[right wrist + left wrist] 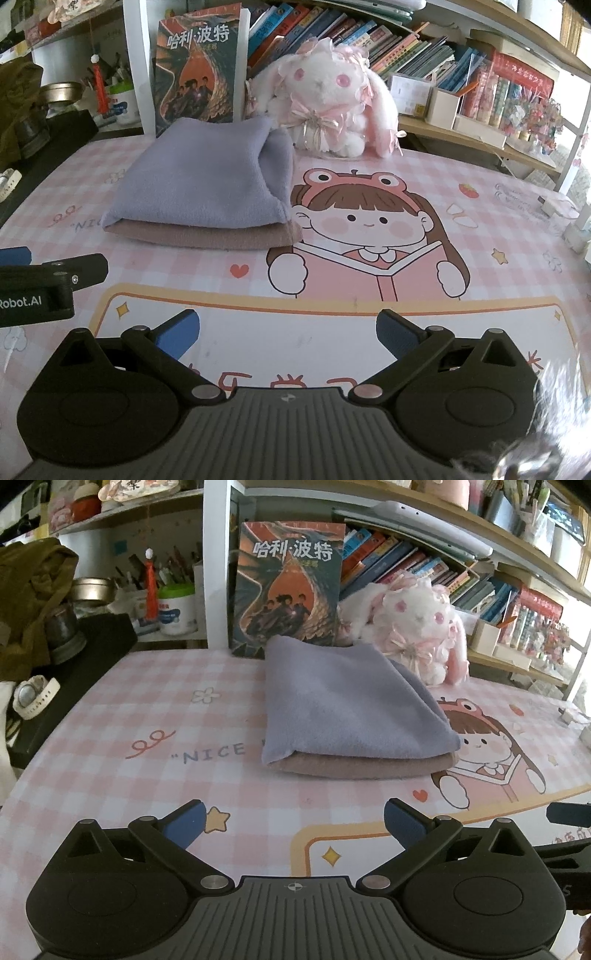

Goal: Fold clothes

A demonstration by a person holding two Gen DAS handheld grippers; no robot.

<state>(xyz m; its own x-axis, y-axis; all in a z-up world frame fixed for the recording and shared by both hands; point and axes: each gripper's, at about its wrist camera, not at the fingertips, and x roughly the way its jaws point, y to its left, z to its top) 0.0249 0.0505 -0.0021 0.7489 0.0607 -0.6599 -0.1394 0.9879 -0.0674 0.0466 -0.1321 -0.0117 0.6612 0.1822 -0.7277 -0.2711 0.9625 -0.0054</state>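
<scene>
A folded lilac cloth [347, 701] lies on top of a folded tan-pink cloth [362, 768] on the pink checked desk mat [110, 716]. From the right wrist view the same stack shows as lilac cloth [199, 181] over tan-pink cloth [207, 234], left of centre. My left gripper [293, 823] is open and empty, a short way in front of the stack. My right gripper [288, 332] is open and empty too, nearer the desk's front edge and to the right of the stack. The left gripper's body [40, 284] shows at the left edge of the right wrist view.
A white and pink plush rabbit [325, 107] sits behind the stack, beside an upright book [286, 587]. Bookshelves [424, 48] fill the back. A black block [70, 679], a white watch [35, 698] and an olive garment [29, 602] lie at the left.
</scene>
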